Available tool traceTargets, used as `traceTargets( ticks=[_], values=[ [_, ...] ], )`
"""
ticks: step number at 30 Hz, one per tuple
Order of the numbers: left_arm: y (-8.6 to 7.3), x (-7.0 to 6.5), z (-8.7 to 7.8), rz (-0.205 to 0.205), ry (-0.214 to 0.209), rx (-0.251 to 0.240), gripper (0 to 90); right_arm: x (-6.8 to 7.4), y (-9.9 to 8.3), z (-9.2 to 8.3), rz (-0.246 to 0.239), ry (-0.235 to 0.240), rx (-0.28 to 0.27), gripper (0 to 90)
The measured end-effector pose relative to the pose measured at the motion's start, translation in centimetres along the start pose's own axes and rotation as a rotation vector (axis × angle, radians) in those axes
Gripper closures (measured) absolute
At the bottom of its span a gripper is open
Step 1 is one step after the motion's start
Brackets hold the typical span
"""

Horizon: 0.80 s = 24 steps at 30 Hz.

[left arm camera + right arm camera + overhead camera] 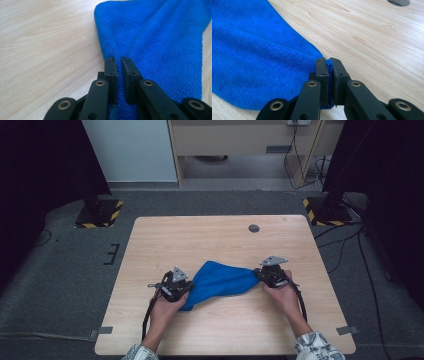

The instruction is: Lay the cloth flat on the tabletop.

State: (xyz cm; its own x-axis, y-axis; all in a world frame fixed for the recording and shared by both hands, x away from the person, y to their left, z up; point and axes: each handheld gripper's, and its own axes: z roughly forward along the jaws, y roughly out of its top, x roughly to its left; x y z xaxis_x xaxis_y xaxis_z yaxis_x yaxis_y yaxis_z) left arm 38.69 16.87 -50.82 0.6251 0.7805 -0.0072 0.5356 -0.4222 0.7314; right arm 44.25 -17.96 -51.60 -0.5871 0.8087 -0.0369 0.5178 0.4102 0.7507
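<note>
cloth (220, 281): 1 blue, on table (210, 235); 2 tools, left tool (119, 61) & right tool (327, 61), each pinching it.

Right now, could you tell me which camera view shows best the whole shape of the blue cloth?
The high view: the blue cloth lies whole on the table, stretched between the left tool and the right tool. The left gripper view gives a close stretch of it; the right gripper view shows its pinched edge.
</note>
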Motion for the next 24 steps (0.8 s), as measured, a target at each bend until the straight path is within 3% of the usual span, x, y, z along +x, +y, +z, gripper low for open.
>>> traceTargets(
  ticks=[2, 6, 8, 14, 19, 24],
  values=[
    [-0.2, -0.3, 0.1, 0.009, 0.004, 0.006, 81.1, 0.0, 0.1, 0.2, -0.005, -0.006, -0.003, 85.6],
    [-0.1, -0.7, 0.3, 0.007, 0.014, -0.009, 66.4, -0.1, 0.2, 0.2, -0.013, -0.003, -0.004, 77.9],
    [0.0, -0.8, 0.3, 0.002, 0.020, -0.016, 56.0, -0.3, 0.3, -0.1, -0.014, -0.016, -0.014, 66.6],
    [0.3, -0.5, -0.1, -0.005, 0.030, -0.044, 49.7, -1.0, 0.7, -1.4, 0.045, -0.033, -0.062, 36.7],
    [0.6, 0.2, -0.3, -0.033, 0.040, -0.074, 49.0, -1.3, 0.8, -1.5, 0.073, -0.039, -0.062, 29.8],
    [0.9, 0.9, -0.4, -0.045, 0.054, -0.094, 50.0, -1.6, 1.1, -1.5, 0.094, -0.074, -0.096, 39.2]
  ],
)
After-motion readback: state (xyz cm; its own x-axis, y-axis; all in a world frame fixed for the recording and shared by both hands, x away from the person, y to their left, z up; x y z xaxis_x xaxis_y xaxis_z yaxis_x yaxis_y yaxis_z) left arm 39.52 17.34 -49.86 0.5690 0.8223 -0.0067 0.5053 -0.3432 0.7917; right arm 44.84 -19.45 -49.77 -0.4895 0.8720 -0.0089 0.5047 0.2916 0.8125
